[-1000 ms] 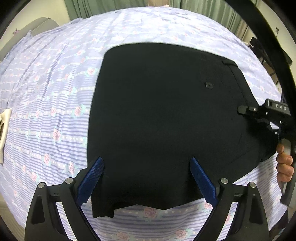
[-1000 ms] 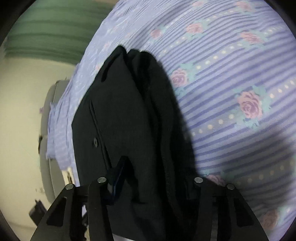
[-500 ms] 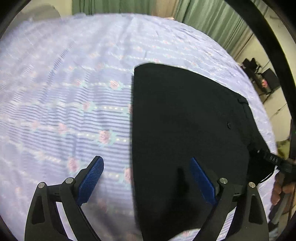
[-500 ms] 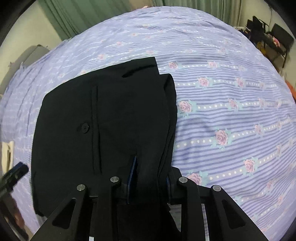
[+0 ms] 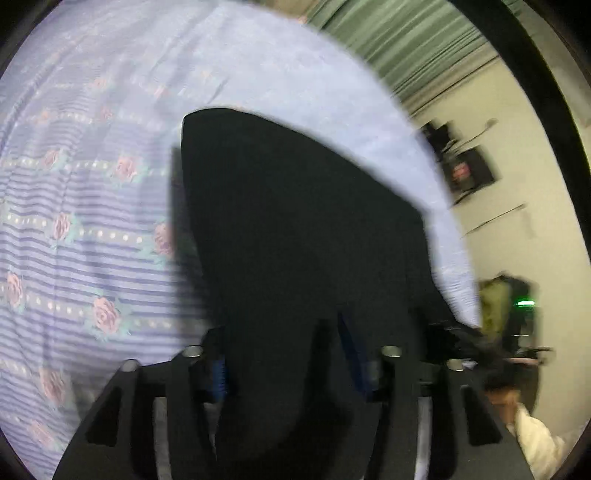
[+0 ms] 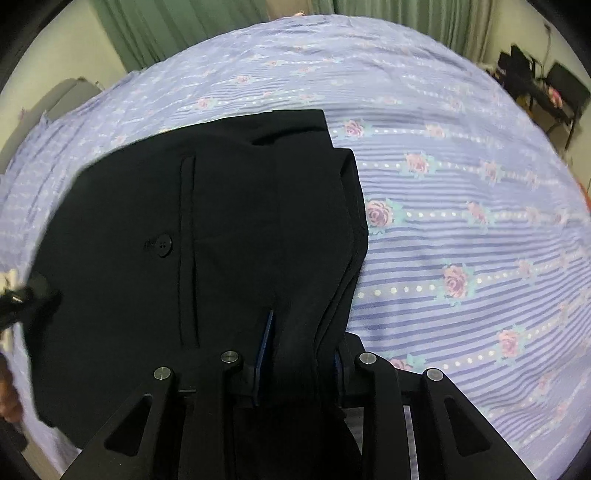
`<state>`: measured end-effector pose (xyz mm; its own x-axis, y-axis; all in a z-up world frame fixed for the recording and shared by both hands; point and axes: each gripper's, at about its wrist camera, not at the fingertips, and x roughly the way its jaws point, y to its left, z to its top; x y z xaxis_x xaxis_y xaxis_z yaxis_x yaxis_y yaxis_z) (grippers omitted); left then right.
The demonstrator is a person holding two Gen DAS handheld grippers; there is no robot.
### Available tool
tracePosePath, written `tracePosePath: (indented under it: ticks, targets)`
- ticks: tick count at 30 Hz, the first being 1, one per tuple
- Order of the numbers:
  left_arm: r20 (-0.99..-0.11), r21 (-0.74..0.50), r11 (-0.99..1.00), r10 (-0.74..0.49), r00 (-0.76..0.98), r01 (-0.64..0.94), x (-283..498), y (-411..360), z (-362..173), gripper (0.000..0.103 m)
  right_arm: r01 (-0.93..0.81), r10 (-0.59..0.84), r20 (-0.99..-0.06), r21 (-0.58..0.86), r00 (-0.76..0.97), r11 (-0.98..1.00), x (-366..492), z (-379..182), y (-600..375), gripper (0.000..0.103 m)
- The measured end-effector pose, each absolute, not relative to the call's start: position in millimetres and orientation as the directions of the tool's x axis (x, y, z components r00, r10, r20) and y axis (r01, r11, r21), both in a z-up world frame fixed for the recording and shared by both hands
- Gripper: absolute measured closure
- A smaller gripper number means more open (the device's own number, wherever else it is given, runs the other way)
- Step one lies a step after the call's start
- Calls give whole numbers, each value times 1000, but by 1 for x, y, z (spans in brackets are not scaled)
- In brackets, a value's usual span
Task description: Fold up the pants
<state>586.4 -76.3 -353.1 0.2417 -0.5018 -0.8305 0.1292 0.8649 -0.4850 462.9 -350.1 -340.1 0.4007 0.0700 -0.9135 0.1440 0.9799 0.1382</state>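
Observation:
Black pants [image 5: 295,229] lie folded on a lilac rose-striped bedsheet [image 5: 92,184]. My left gripper [image 5: 284,362] points down at their near edge. Its jaws are closing, with cloth bunched between the blue pads [image 5: 219,369]; the view is blurred and no firm pinch shows. In the right wrist view the pants [image 6: 221,221] show a back pocket with a button [image 6: 160,245]. My right gripper [image 6: 301,354] is shut on the thick layered right edge of the pants. The left gripper's tip [image 6: 26,295] shows at the pants' far left side.
The bedsheet [image 6: 461,184] spreads wide to the right of the pants. Green curtains [image 6: 184,29] hang behind the bed. Black chairs and a desk [image 6: 546,88] stand past the bed's right corner. A pale wall [image 5: 517,147] lies beyond the bed's edge.
My left gripper swung across to the pants' edge and its jaws narrowed around the cloth. My right gripper closed on the layered edge and rose a little.

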Motion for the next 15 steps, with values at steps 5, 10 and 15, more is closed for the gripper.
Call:
tracePosePath:
  ticks: [5, 10, 15]
  targets:
    - [-865, -445, 894, -442, 235, 44, 594, -82, -360, 80, 158, 58, -915, 131, 399, 979, 463, -331, -347, 79]
    - [-883, -343, 925, -377, 280, 166, 582, -90, -319, 89, 125, 9, -884, 76, 468, 989, 443, -287, -323, 84]
    - [-890, -201, 939, -294, 347, 280, 552, -80, -263, 90, 92, 17, -866, 73, 501, 993, 415, -245, -284, 84]
